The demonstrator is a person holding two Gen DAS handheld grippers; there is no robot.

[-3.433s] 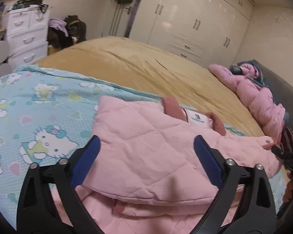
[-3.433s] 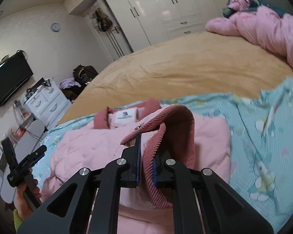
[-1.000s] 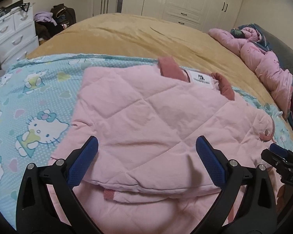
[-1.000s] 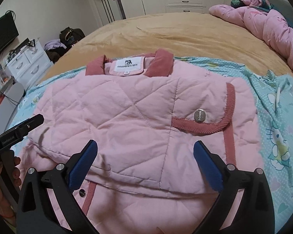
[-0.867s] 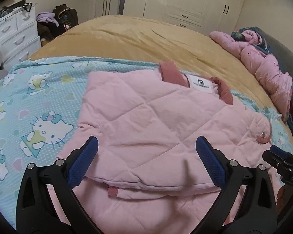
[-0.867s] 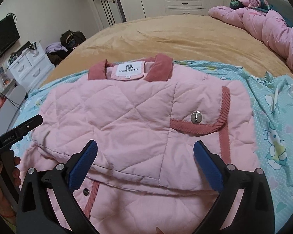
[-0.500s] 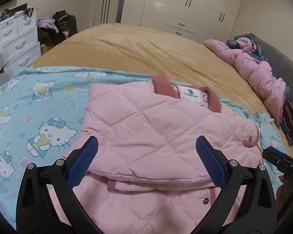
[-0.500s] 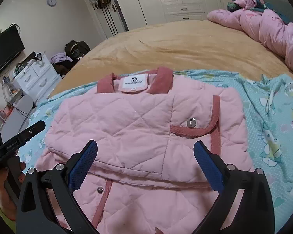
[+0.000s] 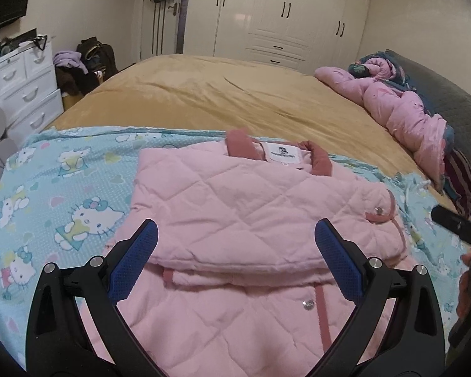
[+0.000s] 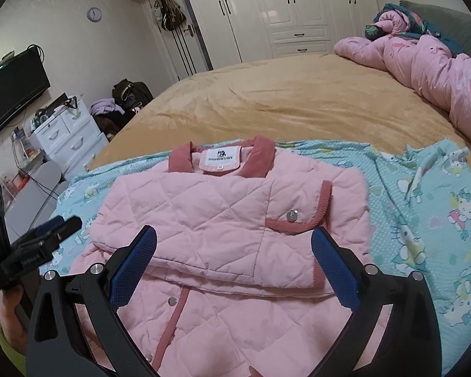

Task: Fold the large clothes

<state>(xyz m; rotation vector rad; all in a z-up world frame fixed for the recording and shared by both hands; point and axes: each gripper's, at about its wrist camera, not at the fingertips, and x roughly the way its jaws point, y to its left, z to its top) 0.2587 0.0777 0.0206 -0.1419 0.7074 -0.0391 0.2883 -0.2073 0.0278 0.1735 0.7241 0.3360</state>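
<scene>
A pink quilted jacket (image 9: 241, 216) with a darker pink collar lies on the Hello Kitty sheet (image 9: 62, 194), its sleeves folded across the front; it also shows in the right wrist view (image 10: 223, 220). My left gripper (image 9: 235, 264) is open and empty, held above the jacket's lower half. My right gripper (image 10: 234, 264) is open and empty too, above the same part. Each gripper appears at the edge of the other's view: the right one (image 9: 455, 223) and the left one (image 10: 37, 248).
The sheet (image 10: 424, 220) lies over a tan bedspread (image 9: 235, 100). A pink duvet (image 10: 424, 59) is heaped at the far right by the headboard. White drawers (image 9: 25, 84) and bags stand left of the bed, wardrobes (image 9: 282, 15) behind.
My right gripper let go of the sleeve cuff it held, and the sleeve now lies folded across the jacket. Both grippers have drawn back from the jacket.
</scene>
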